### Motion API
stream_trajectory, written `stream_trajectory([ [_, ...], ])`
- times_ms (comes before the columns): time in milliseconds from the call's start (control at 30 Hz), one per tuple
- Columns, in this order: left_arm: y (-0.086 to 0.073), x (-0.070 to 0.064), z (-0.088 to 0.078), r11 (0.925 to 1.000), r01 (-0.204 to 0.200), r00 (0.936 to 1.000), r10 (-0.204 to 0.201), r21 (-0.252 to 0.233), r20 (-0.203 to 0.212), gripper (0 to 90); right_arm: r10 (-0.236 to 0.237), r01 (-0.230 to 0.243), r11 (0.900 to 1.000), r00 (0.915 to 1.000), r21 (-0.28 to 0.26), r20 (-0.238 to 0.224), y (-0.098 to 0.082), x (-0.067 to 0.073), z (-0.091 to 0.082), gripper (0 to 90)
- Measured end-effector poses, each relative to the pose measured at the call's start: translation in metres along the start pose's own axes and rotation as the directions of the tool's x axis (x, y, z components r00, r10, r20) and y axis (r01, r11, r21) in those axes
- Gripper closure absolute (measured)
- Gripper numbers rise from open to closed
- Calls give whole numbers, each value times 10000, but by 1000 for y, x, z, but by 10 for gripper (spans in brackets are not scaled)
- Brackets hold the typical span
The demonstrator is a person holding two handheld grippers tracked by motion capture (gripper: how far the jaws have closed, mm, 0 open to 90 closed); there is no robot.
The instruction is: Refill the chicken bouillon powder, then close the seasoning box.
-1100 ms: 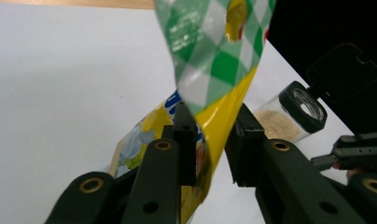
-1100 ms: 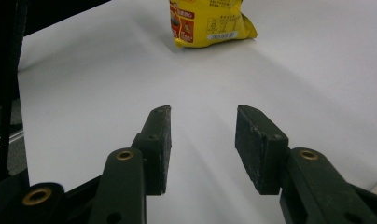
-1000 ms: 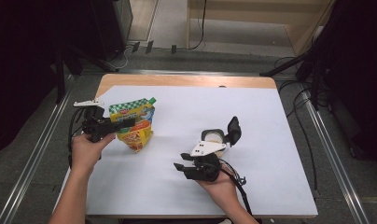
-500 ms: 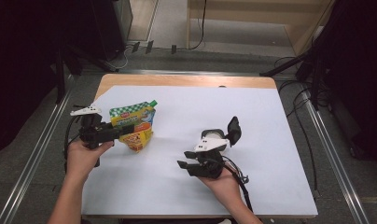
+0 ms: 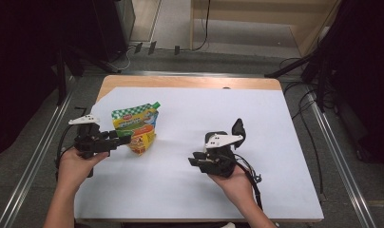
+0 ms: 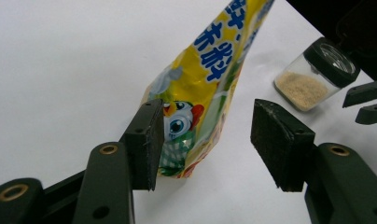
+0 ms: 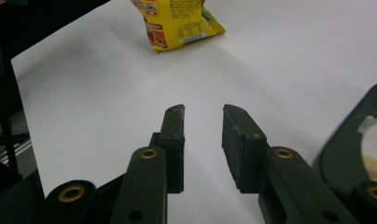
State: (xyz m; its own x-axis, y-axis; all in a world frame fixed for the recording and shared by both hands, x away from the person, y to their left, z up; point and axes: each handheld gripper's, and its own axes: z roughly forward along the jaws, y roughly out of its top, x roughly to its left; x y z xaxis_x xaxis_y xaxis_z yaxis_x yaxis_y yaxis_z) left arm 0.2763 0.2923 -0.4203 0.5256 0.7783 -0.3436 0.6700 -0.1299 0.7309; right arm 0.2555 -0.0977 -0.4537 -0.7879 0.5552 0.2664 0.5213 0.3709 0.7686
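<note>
1. The snack pouch (image 6: 203,88) is glossy yellow film with blue lettering and a cartoon bird.
2. It lies between the left gripper (image 6: 203,140)'s jaws, which have just been opening; the rough black pads stand apart.
3. The right gripper (image 7: 203,140), nothing between its jaws, has been closing; a gap remains.

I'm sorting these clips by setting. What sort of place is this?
Probably a lab or recording workspace, not a kitchen: a table under a plain white sheet, cables trailing across the floor beside it, metal rails along its sides, and only a snack pouch and a small jar laid out.
</note>
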Motion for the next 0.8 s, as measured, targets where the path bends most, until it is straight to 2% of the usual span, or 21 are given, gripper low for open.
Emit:
stream_trajectory([
  [100, -1, 2, -2, 10000, 6, 10000, -6, -14, 52, 446, 163, -162, 9999, 9999, 47, -52, 2, -3, -5, 759],
  [200, -1, 6, -2, 9998, 205, 9996, -205, -3, 185, 440, 352, -350, 9993, 9992, 128, -173, 3, -7, -9, 818],
  [300, -3, 9, -2, 9991, 389, 9992, -389, 174, -13, 434, 399, -398, 9992, 9991, 59, -115, 4, -10, -13, 845],
  [433, -4, 9, -3, 9991, 364, 9993, -365, 207, 21, 433, 467, -467, 9989, 9989, 13, -57, 7, -13, -21, 893],
  [533, -4, 9, -6, 9993, 346, 9994, -347, 115, 71, 428, 485, -485, 9988, 9988, 53, -55, 9, -16, -26, 900],
  [700, -6, 12, -12, 9990, 439, 9989, -439, 1, -176, 424, 463, -464, 9989, 9989, 100, 119, 13, -18, -36, 900],
  [800, -7, 15, -13, 9988, 477, 9983, -474, 66, -333, 423, 544, -544, 9985, 9985, -14, 67, 16, -20, -42, 900],
])
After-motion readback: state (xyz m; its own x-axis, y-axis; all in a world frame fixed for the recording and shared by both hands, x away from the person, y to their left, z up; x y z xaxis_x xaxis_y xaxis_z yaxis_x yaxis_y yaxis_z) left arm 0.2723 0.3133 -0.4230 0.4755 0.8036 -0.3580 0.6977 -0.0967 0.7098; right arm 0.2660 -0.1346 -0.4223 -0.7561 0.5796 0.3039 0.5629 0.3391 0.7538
